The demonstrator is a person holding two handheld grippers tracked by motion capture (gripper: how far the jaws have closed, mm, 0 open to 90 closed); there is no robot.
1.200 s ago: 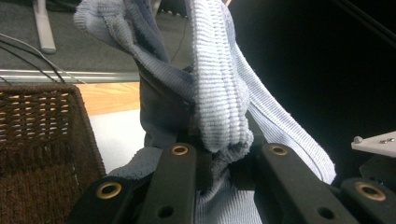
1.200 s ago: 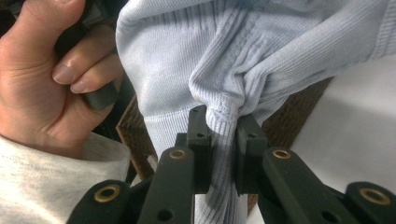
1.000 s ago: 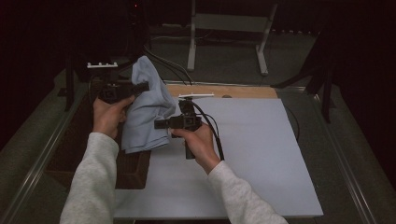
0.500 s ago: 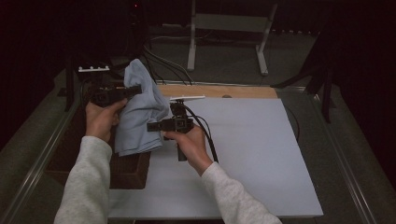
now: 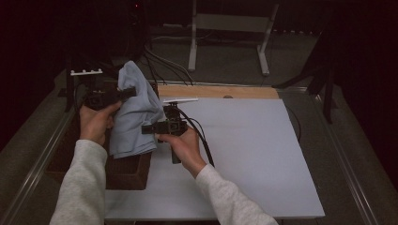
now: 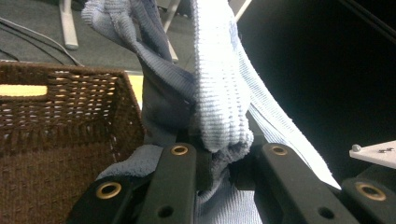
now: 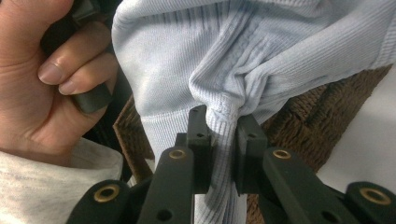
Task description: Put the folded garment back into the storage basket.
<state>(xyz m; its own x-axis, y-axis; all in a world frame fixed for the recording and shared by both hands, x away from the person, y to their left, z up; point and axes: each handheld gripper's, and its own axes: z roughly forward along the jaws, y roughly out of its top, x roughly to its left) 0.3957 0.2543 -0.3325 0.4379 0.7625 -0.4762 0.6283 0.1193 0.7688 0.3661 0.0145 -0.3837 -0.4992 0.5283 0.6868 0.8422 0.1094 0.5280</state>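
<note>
We have the pale blue ribbed knit garment (image 5: 133, 112) lifted over the dark brown woven wicker basket (image 5: 124, 171) (nothing folded or laid on the white counter (image 5: 244, 154) yet). Left hand-held gripper (image 5: 127, 92) pinches its 12 o'clock edge; right hand-held gripper (image 5: 149, 129) is clamped at 4 o'clock.

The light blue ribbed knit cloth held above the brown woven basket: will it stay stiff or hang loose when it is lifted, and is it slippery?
The light blue ribbed knit cloth probably stays floppy: it drapes and bunches between the left hand-held gripper and the right hand-held gripper. It looks light, hanging from two small pinches. The ribbed surface likely grips rather than slips. It hangs over the brown woven basket.
</note>
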